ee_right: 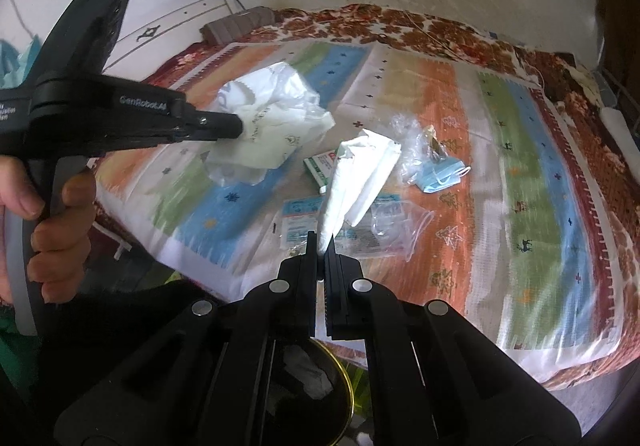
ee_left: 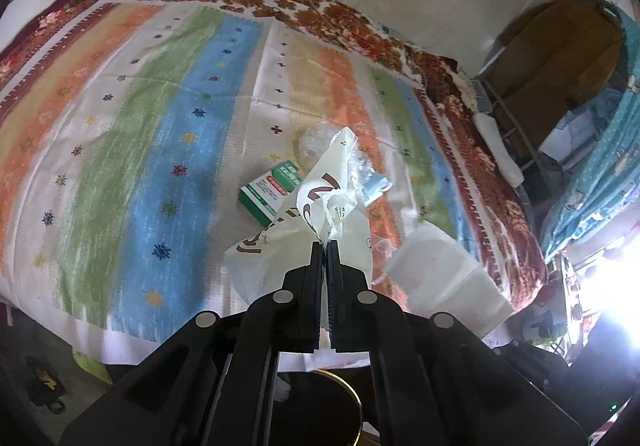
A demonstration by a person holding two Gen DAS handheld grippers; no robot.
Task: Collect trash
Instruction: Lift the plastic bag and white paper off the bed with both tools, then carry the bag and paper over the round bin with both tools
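Pinching crumpled plastic bag (ee_left: 320,202), left tongs (ee_left: 324,242) clenched; right tongs (ee_right: 320,242) clamp folded tissue (ee_right: 356,178).

Left gripper (ee_left: 325,242): I see matte black plastic, two slim flat fingers with ribbed inner faces, and four round silver screw heads across its linkage arms.
Right gripper (ee_right: 321,242): from my end it matches, black with toothed inner faces and four silver screw heads.
Left gripper body, right wrist view: black pistol-shaped housing, white "GenRobot.AI" lettering, small screw near the tip.
Left hand (ee_right: 52,222): bare skin, short nails.
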